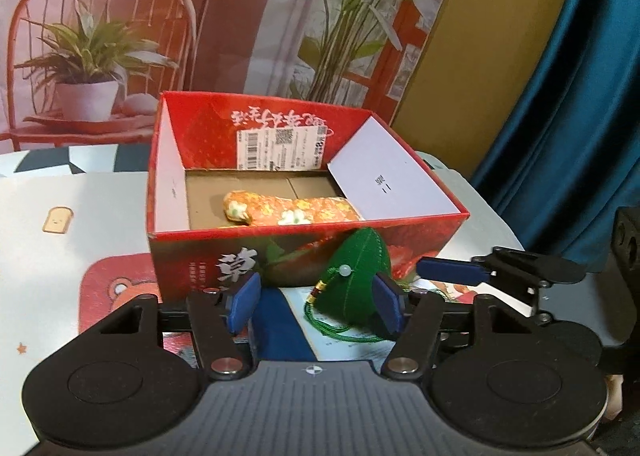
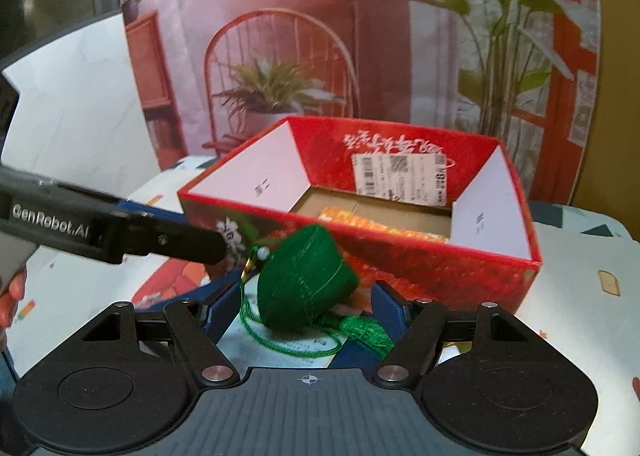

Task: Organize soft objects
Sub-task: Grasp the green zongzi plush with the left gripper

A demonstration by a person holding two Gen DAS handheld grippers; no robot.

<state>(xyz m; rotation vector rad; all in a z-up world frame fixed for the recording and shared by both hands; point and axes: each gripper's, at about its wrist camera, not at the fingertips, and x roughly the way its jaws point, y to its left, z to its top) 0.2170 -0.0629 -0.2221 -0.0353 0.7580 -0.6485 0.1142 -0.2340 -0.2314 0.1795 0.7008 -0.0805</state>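
I am looking along both handheld grippers at a desk [image 1: 100, 207] covered with a pale printed cloth. A red cardboard box [image 1: 304, 252], open at the top, stands in the middle of the desk, toward its far edge, before a printed backdrop of a red chair and potted plants. Inside the box, on its brown floor, lies an orange floral soft piece [image 1: 296, 211], stretched along the near wall. A white shipping label [image 1: 280, 149] is stuck to the inner far wall.

The green stuffed pouch [image 1: 354, 284], shaped like a rounded pyramid with a white bead, a green cord and a tassel, sits on the desk just in front of the box's near wall, outside the box.

My left gripper [image 1: 316, 302] has its blue pads spread. The pouch lies between them, close against the right pad, while the left pad stands clear of it. I cannot tell whether the right pad actually touches.

My right gripper [image 2: 304, 310] also has its jaws spread, with the pouch [image 2: 306, 280] and its tassel between them, neither pad pressing on it. In the right wrist view the left gripper's black finger [image 2: 176, 242] reaches in from the left edge, its tip just beside the pouch's bead.
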